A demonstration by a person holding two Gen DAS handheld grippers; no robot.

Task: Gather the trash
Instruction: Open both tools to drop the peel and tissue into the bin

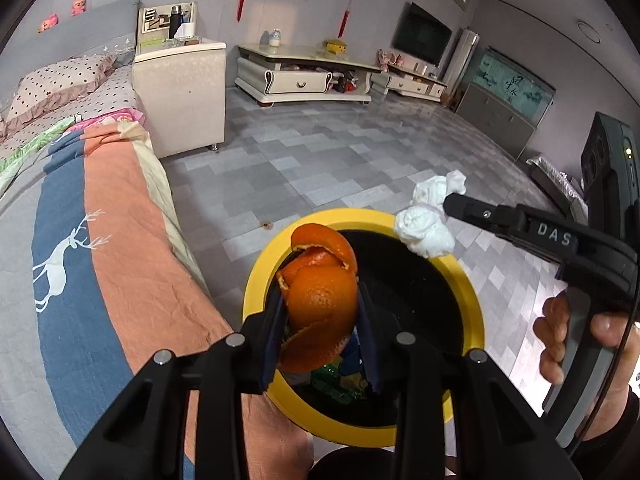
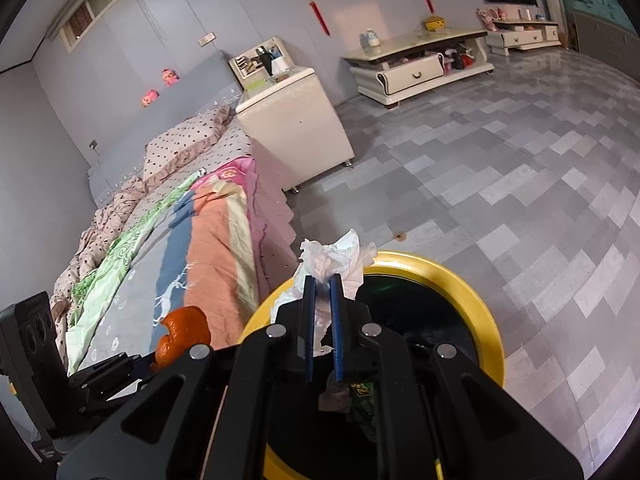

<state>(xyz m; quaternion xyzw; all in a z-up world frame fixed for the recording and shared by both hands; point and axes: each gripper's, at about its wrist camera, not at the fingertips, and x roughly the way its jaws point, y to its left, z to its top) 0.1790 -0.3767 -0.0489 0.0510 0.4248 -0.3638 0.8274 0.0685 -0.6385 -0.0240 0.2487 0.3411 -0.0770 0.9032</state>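
Orange peel [image 1: 320, 304]: light, limp, clamped mid-curl in left gripper [image 1: 322, 320]. Crumpled tissue [image 2: 332, 264]: weightless, soft, pinched by right gripper [image 2: 323, 304]. Both over yellow-rimmed bin [image 1: 464, 280].

Black hand-held grippers with blue-padded fingers

The left gripper [image 1: 322, 316] and right gripper [image 2: 323, 300] share matte black frames with triangular cut-outs, 4 silver round pivot pins each, and dark blue pads [image 2: 338, 320]. One finger arm bears raised letters "DAS". The hand [image 1: 560, 344] shows a dark sleeve cuff.
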